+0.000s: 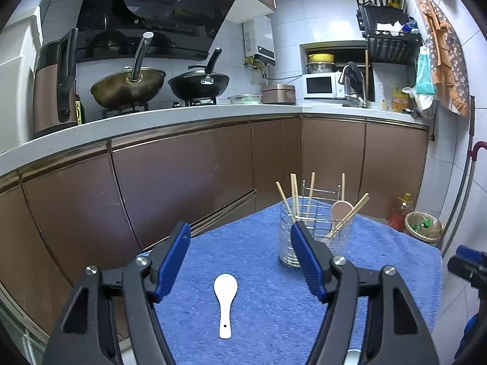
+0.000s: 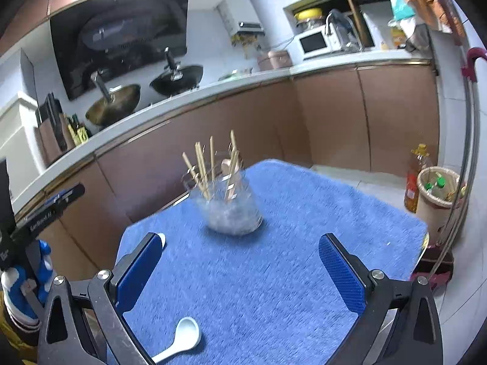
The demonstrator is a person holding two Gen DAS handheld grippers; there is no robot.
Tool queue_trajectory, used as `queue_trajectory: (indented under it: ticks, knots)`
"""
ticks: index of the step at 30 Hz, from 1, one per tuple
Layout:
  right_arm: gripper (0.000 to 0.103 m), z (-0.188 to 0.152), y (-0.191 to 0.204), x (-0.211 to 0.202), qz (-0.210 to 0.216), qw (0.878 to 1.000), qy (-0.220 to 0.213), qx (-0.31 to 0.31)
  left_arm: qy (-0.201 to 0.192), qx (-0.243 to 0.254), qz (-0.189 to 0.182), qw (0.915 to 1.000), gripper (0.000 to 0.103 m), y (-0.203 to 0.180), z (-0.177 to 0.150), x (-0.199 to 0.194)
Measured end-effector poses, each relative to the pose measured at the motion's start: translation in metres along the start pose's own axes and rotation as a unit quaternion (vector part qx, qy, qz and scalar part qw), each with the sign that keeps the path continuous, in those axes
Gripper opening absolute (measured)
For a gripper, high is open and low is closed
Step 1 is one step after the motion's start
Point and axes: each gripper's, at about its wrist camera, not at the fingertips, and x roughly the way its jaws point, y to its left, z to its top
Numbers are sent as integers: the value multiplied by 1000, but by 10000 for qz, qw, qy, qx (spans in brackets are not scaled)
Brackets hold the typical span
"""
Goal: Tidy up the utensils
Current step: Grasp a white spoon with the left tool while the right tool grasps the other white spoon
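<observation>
A kitchen with brown cabinets, a white counter and two woks on a stove forms the background. In front stands a small table covered by a blue towel [image 1: 258, 258]. Toward its far side sits a clear utensil holder [image 1: 315, 240] in a wire frame, with several wooden chopsticks [image 1: 293, 193] and a wooden spoon [image 1: 341, 210] upright inside.

Two white spoons lie loose on the towel. The flat white rice spoon [image 1: 225, 299] lies between the spread fingers of the left gripper [image 1: 240, 234], just below and ahead of it, bowl toward the holder and handle toward the camera, so its long axis runs along the gripper's pointing line. The white soup spoon [image 2: 182, 339] lies low and left of the right gripper [image 2: 240, 243], close under its left finger, bowl up and handle slanting down-left out of frame.

Both grippers are spread wide and hold nothing. Judging by this, each hand is nearest its own spoon.

The left view shows the rice spoon whole; in the right view only its tip peeks out behind the left finger. The soup spoon shows only in the right view, which is slightly blurred.
</observation>
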Motion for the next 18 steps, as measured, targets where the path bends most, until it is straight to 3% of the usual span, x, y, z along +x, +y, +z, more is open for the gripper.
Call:
queue_trajectory:
  ticks: [18]
  knots:
    - [103,-23,1,28,293,9958,864,40,421,-40,101,9991,67,2,-18,24]
